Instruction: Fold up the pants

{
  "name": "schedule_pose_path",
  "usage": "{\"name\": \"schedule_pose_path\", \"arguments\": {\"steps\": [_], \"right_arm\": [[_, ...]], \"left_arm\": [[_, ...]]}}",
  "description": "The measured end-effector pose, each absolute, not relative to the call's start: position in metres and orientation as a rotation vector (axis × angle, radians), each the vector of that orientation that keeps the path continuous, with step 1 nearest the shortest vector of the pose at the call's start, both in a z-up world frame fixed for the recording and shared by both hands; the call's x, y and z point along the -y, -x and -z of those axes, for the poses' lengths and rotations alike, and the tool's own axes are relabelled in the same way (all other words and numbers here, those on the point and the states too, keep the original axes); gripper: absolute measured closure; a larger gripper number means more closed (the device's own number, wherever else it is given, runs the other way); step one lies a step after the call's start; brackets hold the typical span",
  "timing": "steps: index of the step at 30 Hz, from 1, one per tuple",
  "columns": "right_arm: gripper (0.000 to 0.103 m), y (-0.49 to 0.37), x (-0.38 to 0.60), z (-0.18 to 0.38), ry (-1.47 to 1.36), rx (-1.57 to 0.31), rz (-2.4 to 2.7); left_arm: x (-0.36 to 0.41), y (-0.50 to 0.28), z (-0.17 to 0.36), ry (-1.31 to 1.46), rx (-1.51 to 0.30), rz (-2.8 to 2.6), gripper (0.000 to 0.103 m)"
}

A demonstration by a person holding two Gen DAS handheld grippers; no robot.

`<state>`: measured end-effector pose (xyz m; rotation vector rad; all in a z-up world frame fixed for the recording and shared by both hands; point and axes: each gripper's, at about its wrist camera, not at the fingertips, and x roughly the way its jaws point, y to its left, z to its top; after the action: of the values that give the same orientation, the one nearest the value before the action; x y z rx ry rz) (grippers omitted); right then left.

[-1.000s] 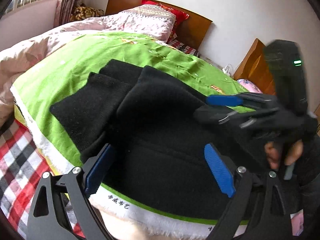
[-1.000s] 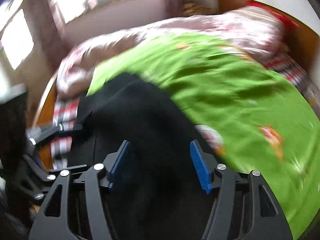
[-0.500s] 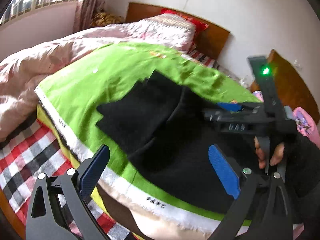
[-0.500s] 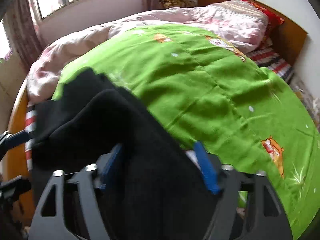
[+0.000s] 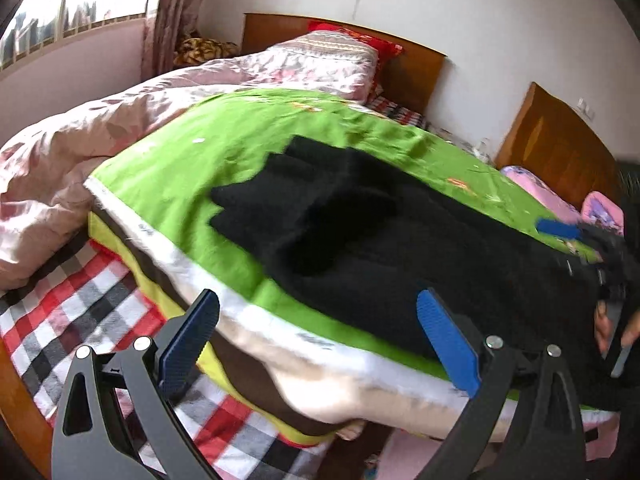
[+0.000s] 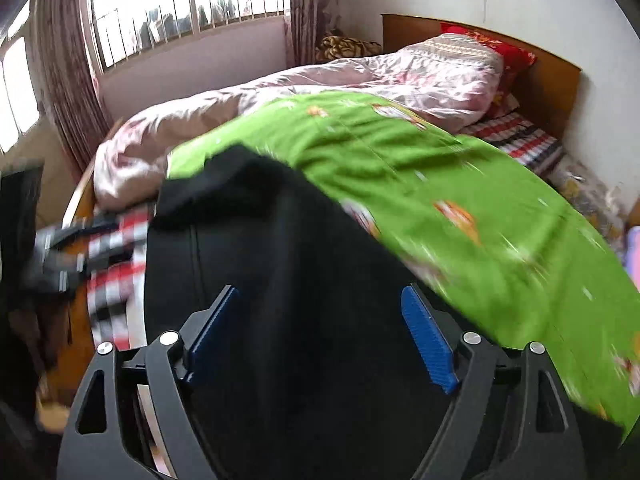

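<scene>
Jaws apart over the black pants

We see our left gripper (image 5: 320,336) spread wide and empty above the bed's near edge. Our right gripper (image 6: 320,340) has just been opening; its two blue pads stand clear of any cloth. One pair of black pants (image 5: 400,240) lies folded on one green blanket (image 5: 192,184), ahead of the left jaws and directly beneath the right ones.

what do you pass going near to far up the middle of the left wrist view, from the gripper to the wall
left gripper → white blanket edge → black pants → green blanket → pink quilt → red pillow → wooden headboard
</scene>
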<state>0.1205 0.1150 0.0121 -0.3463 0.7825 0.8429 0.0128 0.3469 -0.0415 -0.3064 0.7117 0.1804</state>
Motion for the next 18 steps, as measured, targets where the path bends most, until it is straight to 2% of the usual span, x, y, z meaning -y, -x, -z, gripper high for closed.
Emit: {"name": "schedule_pose_path", "arguments": {"steps": [4,8,18], "right_arm": [[0.017,-0.130,-0.034,-0.002,0.335,-0.830,-0.648],[0.017,-0.147,0.049,-0.004,0.182,-0.914,-0.494],[0.016,-0.113,0.203,-0.015,-0.033,-0.878,-0.345]], "left_arm": [[-0.291,-0.038,0.025,0.257,-0.711,-0.014,0.002],[-0.221,-0.081,0.019,0.207,-0.781,0.124,0.002],[-0.025,-0.186,0.027,0.037,-0.964,0.467,0.002]]}}
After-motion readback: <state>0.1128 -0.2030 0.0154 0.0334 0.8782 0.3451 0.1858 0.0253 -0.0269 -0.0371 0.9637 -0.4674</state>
